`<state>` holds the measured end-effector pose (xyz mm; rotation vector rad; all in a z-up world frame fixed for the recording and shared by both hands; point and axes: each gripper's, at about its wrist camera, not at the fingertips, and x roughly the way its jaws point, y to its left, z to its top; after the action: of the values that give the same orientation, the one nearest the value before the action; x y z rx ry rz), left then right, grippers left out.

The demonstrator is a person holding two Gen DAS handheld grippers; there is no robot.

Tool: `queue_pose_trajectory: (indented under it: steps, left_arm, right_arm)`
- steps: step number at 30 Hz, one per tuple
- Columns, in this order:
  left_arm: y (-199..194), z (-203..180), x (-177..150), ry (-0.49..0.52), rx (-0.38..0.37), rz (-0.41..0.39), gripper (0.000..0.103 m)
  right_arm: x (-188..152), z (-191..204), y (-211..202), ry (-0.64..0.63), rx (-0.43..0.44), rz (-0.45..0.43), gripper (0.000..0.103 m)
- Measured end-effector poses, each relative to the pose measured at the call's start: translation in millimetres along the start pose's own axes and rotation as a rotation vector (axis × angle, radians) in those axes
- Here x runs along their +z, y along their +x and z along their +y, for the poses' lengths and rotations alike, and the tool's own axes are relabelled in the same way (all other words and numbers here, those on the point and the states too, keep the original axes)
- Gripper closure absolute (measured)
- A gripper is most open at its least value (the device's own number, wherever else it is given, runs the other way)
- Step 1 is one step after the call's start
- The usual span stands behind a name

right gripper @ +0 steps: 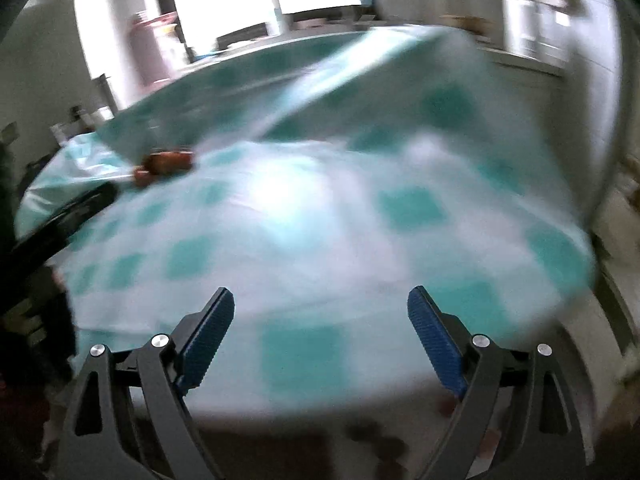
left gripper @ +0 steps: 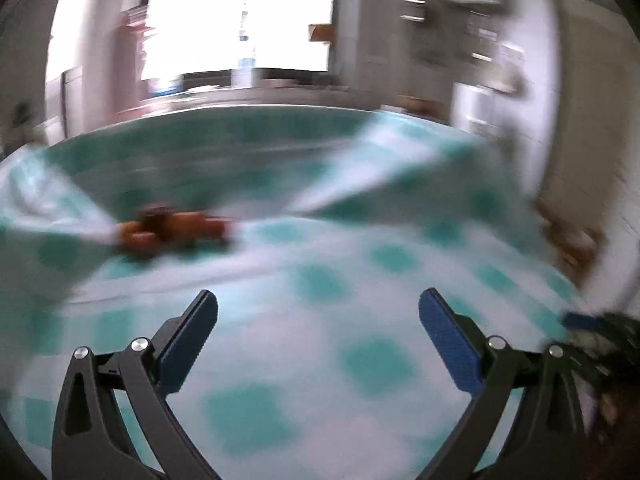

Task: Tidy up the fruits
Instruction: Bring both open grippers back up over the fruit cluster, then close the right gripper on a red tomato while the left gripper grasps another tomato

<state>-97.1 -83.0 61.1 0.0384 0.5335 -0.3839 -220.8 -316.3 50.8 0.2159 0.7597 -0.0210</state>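
Both views are motion-blurred. A cluster of orange-brown fruits (left gripper: 172, 230) lies on a table covered by a teal and white checked cloth (left gripper: 320, 360); I cannot tell single fruits apart. The cluster also shows in the right wrist view (right gripper: 166, 164), far left. My left gripper (left gripper: 318, 304) is open and empty above the cloth, well short of the fruits. My right gripper (right gripper: 320, 300) is open and empty near the table's front edge. A dark blurred shape, likely the left gripper's body (right gripper: 60, 220), shows at the left of the right wrist view.
The cloth is rumpled, with a raised fold (left gripper: 380, 168) running back right, which also shows in the right wrist view (right gripper: 360, 68). A bright window (left gripper: 240, 16) and a counter lie behind the table. The floor (right gripper: 320, 452) shows below the table's front edge.
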Motion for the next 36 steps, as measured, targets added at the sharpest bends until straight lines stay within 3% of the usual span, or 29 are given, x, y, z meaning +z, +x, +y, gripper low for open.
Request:
queue_pose_trajectory:
  steps: [4,8,10,14,20,25,29,32,33,34,36]
  left_arm:
    - [42,90,22,-0.168,0.203,0.047,0.002]
    - [69,171,35,-0.374,0.320,0.073,0.002]
    - [75,198,39,-0.432,0.340,0.064,0.002]
    - [81,217,33,-0.482,0.333,0.038,0.002]
    - [77,228,25,-0.542,0.254,0.029,0.002]
    - [87,227,24,-0.537,0.246,0.034,0.002]
    - [89,225,23,-0.532,0.247,0.044,0.002]
    - [90,222,23,-0.520,0.241,0.051,0.002]
    - [91,220,23,-0.516,0.238,0.054,0.002]
    - [91,220,23,-0.513,0.235,0.055,0.002]
    - [92,216,23,-0.500,0.223,0.063,0.002]
  right_arm:
    - [39,51,52,-0.056,0.052,0.033,0.016]
    - [66,87,114,-0.067,0.085,0.104,0.016]
    - [75,103,137,-0.076,0.090,0.127,0.016]
    - [100,132,180,-0.108,0.081,0.134,0.016]
    - [135,170,238,-0.180,0.074,0.149,0.017]
    - [160,202,281,-0.262,0.040,0.182,0.029]
    - [174,211,301,-0.270,0.032,0.186,0.033]
    - [178,212,303,-0.273,0.046,0.181,0.046]
    - [176,211,300,-0.279,0.059,0.175,0.058]
    - [175,211,298,-0.278,0.062,0.173,0.064]
    - [173,203,290,-0.240,0.062,0.156,0.064]
